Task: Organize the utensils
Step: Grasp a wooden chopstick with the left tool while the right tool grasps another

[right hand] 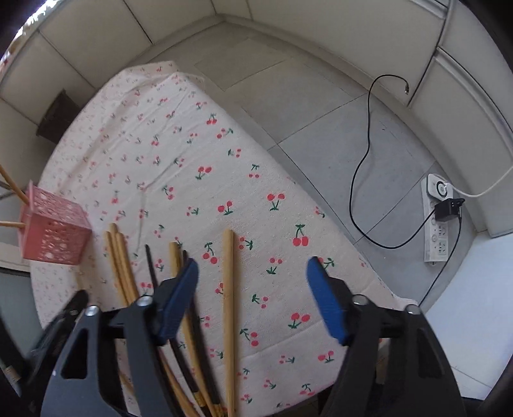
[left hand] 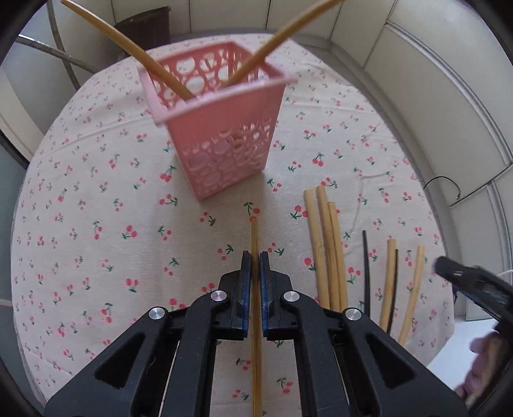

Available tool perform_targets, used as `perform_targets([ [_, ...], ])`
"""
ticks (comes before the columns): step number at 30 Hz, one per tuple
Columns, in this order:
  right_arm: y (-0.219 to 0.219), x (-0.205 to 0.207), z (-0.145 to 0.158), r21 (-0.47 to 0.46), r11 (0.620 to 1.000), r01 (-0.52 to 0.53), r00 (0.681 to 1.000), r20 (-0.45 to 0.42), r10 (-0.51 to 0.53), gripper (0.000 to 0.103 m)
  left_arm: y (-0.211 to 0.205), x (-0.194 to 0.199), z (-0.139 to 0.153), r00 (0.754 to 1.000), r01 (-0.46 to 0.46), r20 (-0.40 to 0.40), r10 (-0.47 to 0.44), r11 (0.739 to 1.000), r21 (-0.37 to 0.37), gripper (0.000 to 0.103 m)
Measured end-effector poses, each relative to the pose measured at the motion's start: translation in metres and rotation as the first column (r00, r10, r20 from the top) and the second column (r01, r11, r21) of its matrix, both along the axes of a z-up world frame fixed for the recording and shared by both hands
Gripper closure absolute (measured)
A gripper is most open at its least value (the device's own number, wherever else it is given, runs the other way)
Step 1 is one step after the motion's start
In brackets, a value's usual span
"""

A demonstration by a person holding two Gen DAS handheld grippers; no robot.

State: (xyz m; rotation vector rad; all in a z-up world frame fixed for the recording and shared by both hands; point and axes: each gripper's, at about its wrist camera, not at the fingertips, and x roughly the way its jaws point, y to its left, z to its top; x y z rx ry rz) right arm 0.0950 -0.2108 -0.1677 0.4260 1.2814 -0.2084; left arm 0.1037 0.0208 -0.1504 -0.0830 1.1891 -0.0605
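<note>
My left gripper (left hand: 255, 256) points down at the table and is shut on a thin wooden chopstick (left hand: 255, 237) that runs straight between its pads. Beyond it stands a pink perforated basket (left hand: 221, 128) with two chopsticks (left hand: 128, 48) leaning out of it. To the right lie several loose chopsticks: three pale ones (left hand: 323, 243) side by side, a black one (left hand: 365, 266) and more further right. My right gripper (right hand: 252, 263) is open above the cloth. A pale chopstick (right hand: 228, 288) lies between its fingers, nearer the left one, untouched. The basket (right hand: 54, 234) is at the far left there.
A cherry-print tablecloth (right hand: 192, 144) covers the table, whose right edge drops to a grey tiled floor. A white power strip (right hand: 437, 221) and a black cable (right hand: 362, 179) lie on the floor. A dark bin (left hand: 144, 29) stands behind the table.
</note>
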Motion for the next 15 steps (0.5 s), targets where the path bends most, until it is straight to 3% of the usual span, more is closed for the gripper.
perform_targets([
  [3, 0.005, 0.005, -0.015, 0.013, 1.000, 0.004, 0.999, -0.045, -0.003, 0.055, 0.005, -0.010, 0.017, 0.999, 0.017, 0.035, -0.016, 1.000, -0.019, 0.098],
  [8, 0.024, 0.012, -0.022, -0.108, 0.994, -0.023, 0.999, -0.030, 0.020, 0.068, 0.010, -0.020, 0.037, 0.997, 0.029, 0.077, -0.026, 0.999, -0.033, 0.098],
  [10, 0.031, 0.011, -0.022, -0.154, 0.987, -0.034, 0.999, -0.015, 0.033, 0.076, 0.014, -0.022, 0.042, 0.996, 0.026, 0.092, -0.023, 0.999, -0.035, 0.098],
  [11, 0.033, 0.010, -0.022, -0.157, 0.987, -0.041, 0.999, -0.004, 0.041, 0.091, 0.016, -0.023, 0.046, 0.995, 0.023, 0.103, -0.019, 0.999, -0.040, 0.098],
  [12, 0.034, 0.009, -0.023, -0.151, 0.987, -0.045, 0.999, 0.004, 0.047, 0.095, 0.017, -0.023, 0.049, 0.994, 0.022, 0.111, -0.017, 0.999, -0.046, 0.098],
  [15, 0.036, 0.008, -0.021, -0.128, 0.990, -0.058, 0.998, 0.032, 0.062, 0.095, 0.024, -0.027, 0.057, 0.989, 0.019, 0.150, -0.007, 0.997, -0.080, 0.098],
])
